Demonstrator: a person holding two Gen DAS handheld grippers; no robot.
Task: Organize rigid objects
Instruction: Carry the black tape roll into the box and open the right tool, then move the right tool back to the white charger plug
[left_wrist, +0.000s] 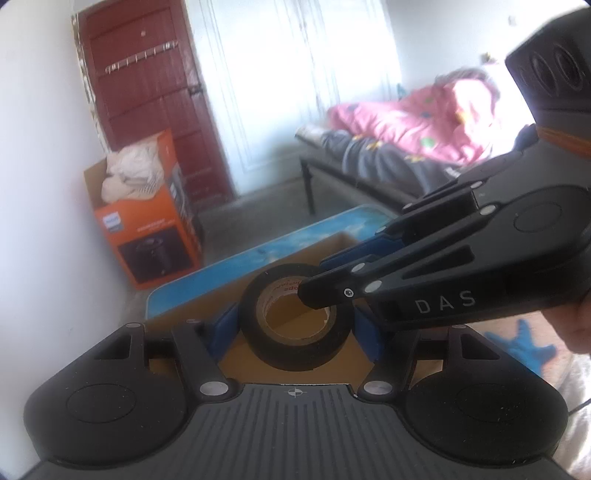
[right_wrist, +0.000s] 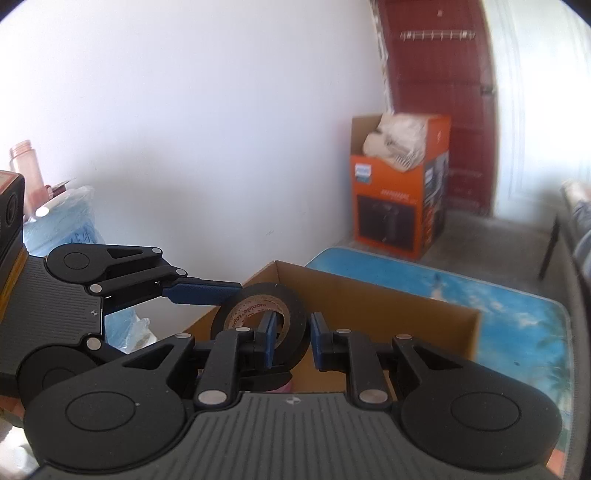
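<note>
A black tape roll (left_wrist: 291, 343) with a brown core hangs above an open cardboard box (left_wrist: 332, 245). My left gripper (left_wrist: 295, 326) is shut on it, one blue pad on each side of its outer rim. My right gripper (left_wrist: 321, 295) comes in from the right. In the right wrist view one pad of the right gripper (right_wrist: 291, 338) sits inside the hole of the roll (right_wrist: 295, 306) and the other outside, clamping the roll's wall. A blue finger (right_wrist: 203, 291) of the left gripper touches the roll's far edge. The box (right_wrist: 369, 295) lies just beyond.
The box stands on a blue-patterned table (right_wrist: 498, 314). An orange carton (right_wrist: 391, 206) stuffed with cloth stands on the floor by a red door (right_wrist: 436, 92). A bed with a pink blanket (left_wrist: 406, 122) is at the right. A pink bottle (right_wrist: 27, 166) and a blue plastic bag (right_wrist: 62, 221) sit at the left.
</note>
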